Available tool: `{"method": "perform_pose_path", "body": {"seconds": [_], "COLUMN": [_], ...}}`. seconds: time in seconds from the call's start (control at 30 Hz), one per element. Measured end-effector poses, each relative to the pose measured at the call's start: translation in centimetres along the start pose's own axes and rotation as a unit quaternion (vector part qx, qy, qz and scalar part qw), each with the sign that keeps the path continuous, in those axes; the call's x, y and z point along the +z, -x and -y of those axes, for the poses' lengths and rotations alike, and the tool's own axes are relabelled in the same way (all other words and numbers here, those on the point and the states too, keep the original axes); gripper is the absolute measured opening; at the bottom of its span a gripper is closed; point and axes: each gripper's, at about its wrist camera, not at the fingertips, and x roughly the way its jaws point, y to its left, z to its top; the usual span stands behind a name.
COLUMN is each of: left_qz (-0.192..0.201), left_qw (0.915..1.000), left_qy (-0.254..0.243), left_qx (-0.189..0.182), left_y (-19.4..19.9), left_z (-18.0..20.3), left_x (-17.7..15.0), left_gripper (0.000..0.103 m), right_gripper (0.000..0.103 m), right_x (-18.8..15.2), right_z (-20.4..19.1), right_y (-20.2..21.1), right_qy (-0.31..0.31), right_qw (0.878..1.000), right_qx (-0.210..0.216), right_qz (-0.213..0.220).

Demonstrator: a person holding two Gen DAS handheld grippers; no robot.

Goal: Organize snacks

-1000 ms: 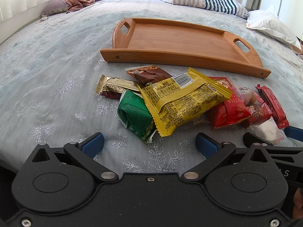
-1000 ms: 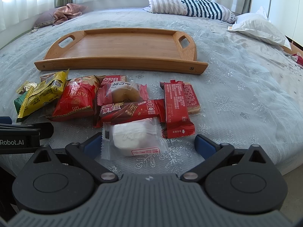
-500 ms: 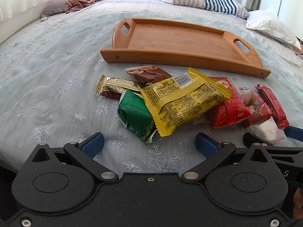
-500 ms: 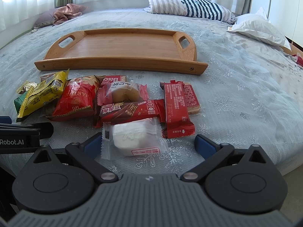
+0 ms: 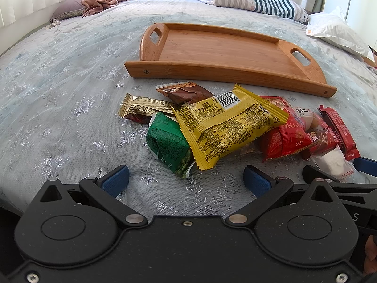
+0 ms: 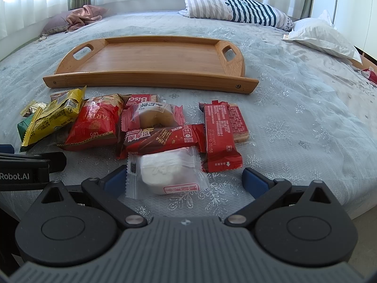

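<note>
Several snack packets lie in a row on the bedspread in front of an empty wooden tray (image 5: 226, 72) (image 6: 150, 79). My left gripper (image 5: 186, 180) is open just short of a green packet (image 5: 168, 145) and a yellow packet (image 5: 226, 123) that leans over it. A gold bar (image 5: 146, 106) and a brown packet (image 5: 186, 92) lie behind them. My right gripper (image 6: 185, 179) is open, its fingers either side of a clear-wrapped white cake (image 6: 165, 174). Beyond that cake lie a red wafer bar (image 6: 160, 136), a red packet (image 6: 96, 122) and a long red bar (image 6: 220, 134).
A striped pillow (image 6: 235, 8) and a white pillow (image 6: 322, 35) lie at the far right of the bed, a pink cloth (image 5: 101, 1) at the far left. The bed's edge drops off to the right in the right wrist view. The left gripper's body (image 6: 28, 167) shows at that view's left edge.
</note>
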Motion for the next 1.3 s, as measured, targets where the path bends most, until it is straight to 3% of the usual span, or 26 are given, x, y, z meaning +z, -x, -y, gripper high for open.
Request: {"method": "perform_pose_path", "body": {"seconds": [1.07, 1.3], "left_qz": [0.003, 0.040], "left_qw": [1.0000, 0.9991], "left_qy": [-0.003, -0.006], "left_qx": [0.002, -0.012], "left_y": [0.0, 0.8], "left_z": [0.1, -0.4], "left_x": [0.0, -1.0], "left_gripper": [0.103, 0.103], "right_gripper": [0.103, 0.103], "right_x": [-0.2, -1.1], "right_z": [0.1, 0.2], "right_y": [-0.1, 0.3], "right_qy": [-0.002, -0.002], "right_qw": [1.000, 0.999], "right_qx": [0.004, 0.003], "right_qz": [0.008, 0.040]}}
